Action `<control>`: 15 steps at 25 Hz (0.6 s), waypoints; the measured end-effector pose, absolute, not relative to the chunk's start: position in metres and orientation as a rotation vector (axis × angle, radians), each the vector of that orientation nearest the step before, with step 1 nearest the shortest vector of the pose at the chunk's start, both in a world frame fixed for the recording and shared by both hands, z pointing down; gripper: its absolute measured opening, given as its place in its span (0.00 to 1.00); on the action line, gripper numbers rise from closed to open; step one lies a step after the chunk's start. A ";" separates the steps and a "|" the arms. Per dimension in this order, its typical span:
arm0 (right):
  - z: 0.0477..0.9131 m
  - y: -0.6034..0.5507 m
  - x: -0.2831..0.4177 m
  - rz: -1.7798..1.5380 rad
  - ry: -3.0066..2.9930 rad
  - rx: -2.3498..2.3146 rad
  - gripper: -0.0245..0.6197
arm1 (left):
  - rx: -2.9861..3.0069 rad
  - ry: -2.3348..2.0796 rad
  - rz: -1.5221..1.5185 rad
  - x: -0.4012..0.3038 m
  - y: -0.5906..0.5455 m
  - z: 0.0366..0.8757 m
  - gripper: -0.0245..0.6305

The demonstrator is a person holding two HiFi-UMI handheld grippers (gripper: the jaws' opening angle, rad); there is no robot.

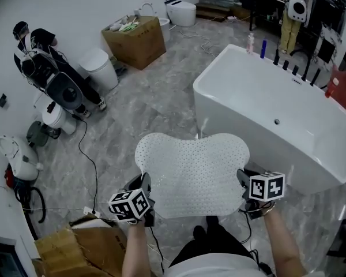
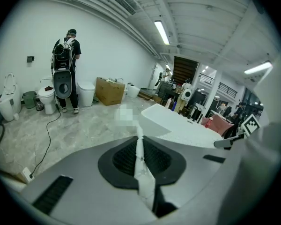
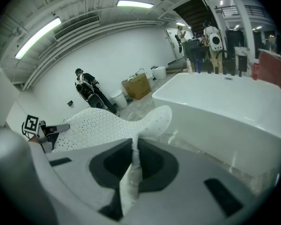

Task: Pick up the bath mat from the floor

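- In the head view, we saw the bath mat [image 1: 191, 169] as a white, perforated sheet with rounded lobes. It was held up flat above the grey marble floor [image 1: 155, 103], in front of us and just beside the white bathtub [image 1: 236, 105].
- The left gripper [image 1: 144, 184] gripped the mat's near left edge and the right gripper [image 1: 242, 182] its near right edge. Only this view showed the mat's whole outline and both grippers on it at once. It also showed a cardboard box [image 1: 135, 39] by the far wall.
- In the left gripper view, the left gripper [image 2: 139, 146] had its jaws nearly together. They were clamped on a thin, crumpled white strip of the mat [image 2: 144, 182] that ran between the dark pads. A person [image 2: 65, 69] stood by the wall beyond, seen upright here.
- In the right gripper view, the right gripper [image 3: 135, 158] was likewise pinched tight on the mat's edge. From the pinch the dotted mat [image 3: 98, 125] spread away to the left gripper [image 3: 42, 128] at its far side. This view alone showed the holes up close and the bathtub's [image 3: 225, 107] long side wall.
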State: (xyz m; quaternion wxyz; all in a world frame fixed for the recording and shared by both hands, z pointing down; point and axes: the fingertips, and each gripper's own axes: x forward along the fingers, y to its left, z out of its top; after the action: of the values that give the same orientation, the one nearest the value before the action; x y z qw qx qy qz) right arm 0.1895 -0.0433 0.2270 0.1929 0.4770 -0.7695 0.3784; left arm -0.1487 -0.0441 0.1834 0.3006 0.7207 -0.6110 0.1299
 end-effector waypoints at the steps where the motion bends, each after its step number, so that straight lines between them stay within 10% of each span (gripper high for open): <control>1: 0.225 -0.043 0.190 1.060 -2.161 1.341 0.08 | 1.917 -1.622 0.344 -0.149 -0.043 0.181 0.06; 15: 0.223 -0.028 0.186 1.045 -2.166 1.358 0.08 | 1.928 -1.635 0.339 -0.154 -0.021 0.173 0.06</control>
State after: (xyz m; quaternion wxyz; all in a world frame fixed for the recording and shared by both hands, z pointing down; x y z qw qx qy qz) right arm 0.1861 -0.0276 0.2227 0.1889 0.4828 -0.7702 0.3715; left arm -0.1538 -0.0213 0.1726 0.2912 0.7233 -0.6131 0.1273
